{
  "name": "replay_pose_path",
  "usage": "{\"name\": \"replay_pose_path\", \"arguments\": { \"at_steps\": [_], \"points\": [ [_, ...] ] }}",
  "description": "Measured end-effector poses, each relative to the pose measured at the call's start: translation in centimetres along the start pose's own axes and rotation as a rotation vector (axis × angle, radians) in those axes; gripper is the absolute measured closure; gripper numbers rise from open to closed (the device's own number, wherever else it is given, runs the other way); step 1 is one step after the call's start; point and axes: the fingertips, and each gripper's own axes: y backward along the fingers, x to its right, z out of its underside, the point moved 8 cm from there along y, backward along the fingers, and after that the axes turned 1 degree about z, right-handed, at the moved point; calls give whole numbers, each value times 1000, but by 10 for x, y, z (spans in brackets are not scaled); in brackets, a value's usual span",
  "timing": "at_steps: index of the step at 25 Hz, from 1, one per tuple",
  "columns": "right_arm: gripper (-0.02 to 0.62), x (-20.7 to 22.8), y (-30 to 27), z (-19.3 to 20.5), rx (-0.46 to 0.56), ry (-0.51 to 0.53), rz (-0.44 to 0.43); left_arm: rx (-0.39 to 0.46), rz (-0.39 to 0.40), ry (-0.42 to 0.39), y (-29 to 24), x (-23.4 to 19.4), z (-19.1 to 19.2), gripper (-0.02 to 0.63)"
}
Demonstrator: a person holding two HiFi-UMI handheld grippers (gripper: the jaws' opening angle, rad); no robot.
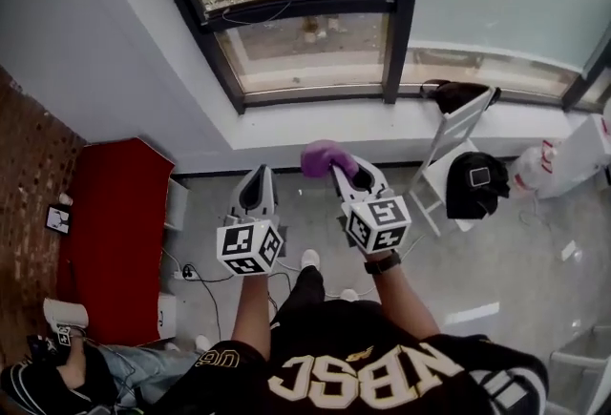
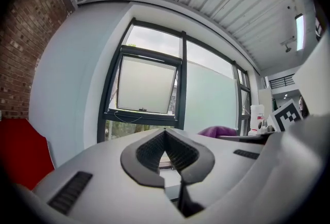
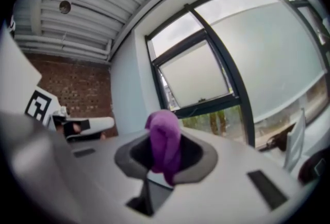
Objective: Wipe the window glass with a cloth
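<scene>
Head view is showing the right gripper (image 1: 339,167) holding a crumpled purple cloth (image 1: 327,158) out toward the dark-framed window glass (image 1: 310,49), not touching it, on the near side of the white sill (image 1: 315,122). Right gripper view is showing its fingers (image 3: 198,156) clamping that cloth, which is bulging out past the tips. The left gripper (image 1: 256,175) is hovering just beside it, its dark ribbed fingers (image 2: 147,153) meeting at the tips with nothing between them. A white folding chair (image 1: 449,151) is standing near the sill on the right.

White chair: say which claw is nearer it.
Right. The right claw, gripping the purple cloth, sits just left of the chair; the left claw is farther left.
</scene>
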Motion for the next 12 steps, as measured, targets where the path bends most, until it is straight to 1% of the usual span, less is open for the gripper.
{"name": "replay_pose_path", "arguments": {
  "at_steps": [4,7,10,12],
  "points": [
    [517,16,-29,4,-17,-22,28,-7,26,12,-30,-17,7,594],
    [517,21,-55,-5,7,-12,44,3,45,2,-55,-35,7,594],
    [517,19,-92,-19,38,-4,57,18,48,6,-83,-65,-1,594],
    [517,14,-120,-25,39,-3,56,28,47,11,-100,-88,-7,594]
  ]
}}
